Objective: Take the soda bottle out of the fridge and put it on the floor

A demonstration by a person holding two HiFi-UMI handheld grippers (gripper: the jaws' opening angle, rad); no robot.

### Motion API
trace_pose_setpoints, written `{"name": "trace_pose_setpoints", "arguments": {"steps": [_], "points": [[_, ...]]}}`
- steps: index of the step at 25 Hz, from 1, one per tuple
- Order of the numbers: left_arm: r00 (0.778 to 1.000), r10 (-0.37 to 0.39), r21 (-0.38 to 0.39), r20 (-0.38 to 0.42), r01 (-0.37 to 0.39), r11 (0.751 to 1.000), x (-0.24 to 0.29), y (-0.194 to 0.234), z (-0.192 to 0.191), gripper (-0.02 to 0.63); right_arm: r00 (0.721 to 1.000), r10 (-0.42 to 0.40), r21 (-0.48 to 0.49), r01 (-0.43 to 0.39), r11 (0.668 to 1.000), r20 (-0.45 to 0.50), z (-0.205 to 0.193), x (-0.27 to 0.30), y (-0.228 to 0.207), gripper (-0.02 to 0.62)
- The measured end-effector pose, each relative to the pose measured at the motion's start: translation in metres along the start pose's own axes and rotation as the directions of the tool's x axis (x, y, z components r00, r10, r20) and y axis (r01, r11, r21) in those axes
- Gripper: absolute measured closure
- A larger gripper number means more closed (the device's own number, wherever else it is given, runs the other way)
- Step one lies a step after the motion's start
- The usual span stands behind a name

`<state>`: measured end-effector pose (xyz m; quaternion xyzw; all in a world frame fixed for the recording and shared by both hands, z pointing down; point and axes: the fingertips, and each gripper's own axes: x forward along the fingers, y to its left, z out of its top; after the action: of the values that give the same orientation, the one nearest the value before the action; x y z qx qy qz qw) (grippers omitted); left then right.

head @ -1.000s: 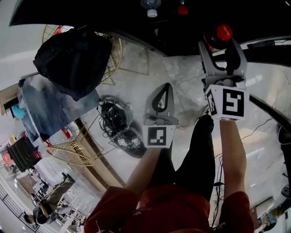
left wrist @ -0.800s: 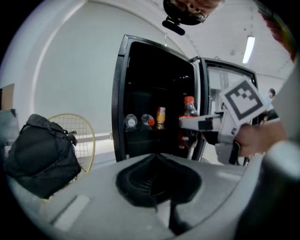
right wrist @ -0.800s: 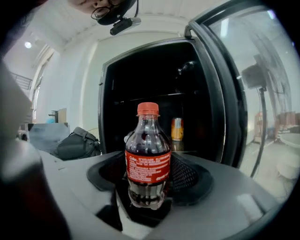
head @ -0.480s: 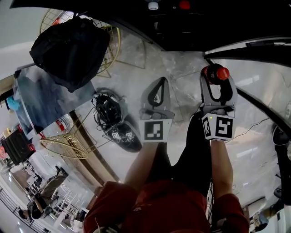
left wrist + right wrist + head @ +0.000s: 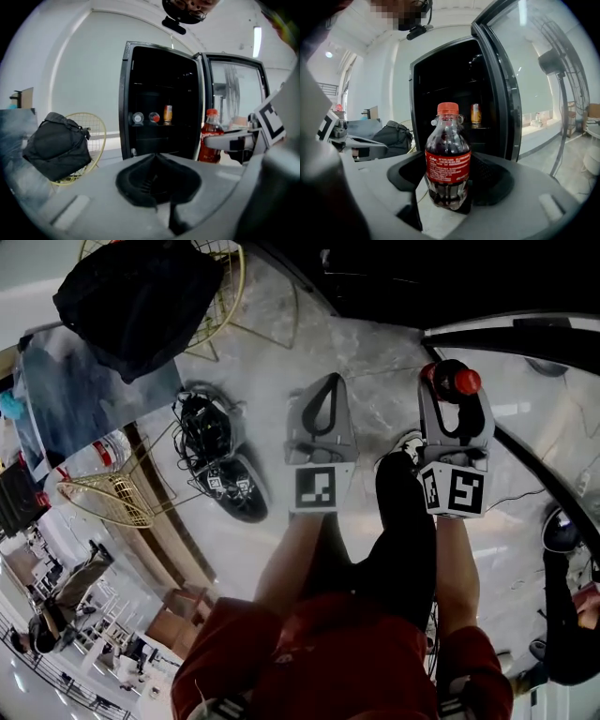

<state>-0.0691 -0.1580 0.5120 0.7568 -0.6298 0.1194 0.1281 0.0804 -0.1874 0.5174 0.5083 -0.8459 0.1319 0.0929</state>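
Soda bottle (image 5: 447, 159) is standing upright out in front of the open fridge (image 5: 450, 79), outside its dark compartment, red cap up, red label facing the right gripper view. The right gripper (image 5: 447, 183) is holding it low on the body, fingers (image 5: 490, 180) clamping on the bottle from both sides. In the head view the bottle (image 5: 456, 382) is showing at the tip of the right gripper (image 5: 455, 413), over the marble floor (image 5: 262, 362); whether its base is touching the floor is not readable. The left gripper (image 5: 157, 180) is sitting just left of the bottle, also facing the fridge, fingers pressing together with nothing between them. An orange can (image 5: 476, 113) is standing on a shelf inside the fridge, behind the bottle. The fridge door (image 5: 501, 93) is swinging out to the right of the compartment. A black bag (image 5: 56, 145) is lying on a gold wire chair (image 5: 96, 136) left of the fridge.
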Motion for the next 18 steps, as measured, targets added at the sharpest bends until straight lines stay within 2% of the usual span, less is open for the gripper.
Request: {"name": "trace_pose_setpoints", "arguments": {"steps": [6, 11, 14, 18], "points": [[0.993, 0.113, -0.044, -0.031, -0.114, 0.992, -0.02, 0.003, -0.03, 0.606, 0.991, 0.121, -0.024, -0.122, 0.992, -0.054, -0.036, -0.002, 0.013, 0.308], [0.983, 0.178, -0.082, -0.052, -0.182, 0.98, -0.018, 0.024, -0.078, 0.606, 0.971, 0.213, -0.016, -0.216, 0.976, -0.105, -0.096, 0.009, 0.038, 0.308], [0.982, 0.18, -0.095, -0.052, -0.184, 0.978, -0.017, 0.04, -0.11, 0.606, 0.963, 0.227, -0.004, -0.23, 0.973, -0.143, -0.14, 0.019, 0.05, 0.308], [0.979, 0.176, -0.074, -0.099, -0.184, 0.98, -0.022, 0.072, -0.174, 0.606, 0.955, 0.215, 0.037, -0.212, 0.977, -0.203, -0.213, 0.043, 0.069, 0.308]]}}
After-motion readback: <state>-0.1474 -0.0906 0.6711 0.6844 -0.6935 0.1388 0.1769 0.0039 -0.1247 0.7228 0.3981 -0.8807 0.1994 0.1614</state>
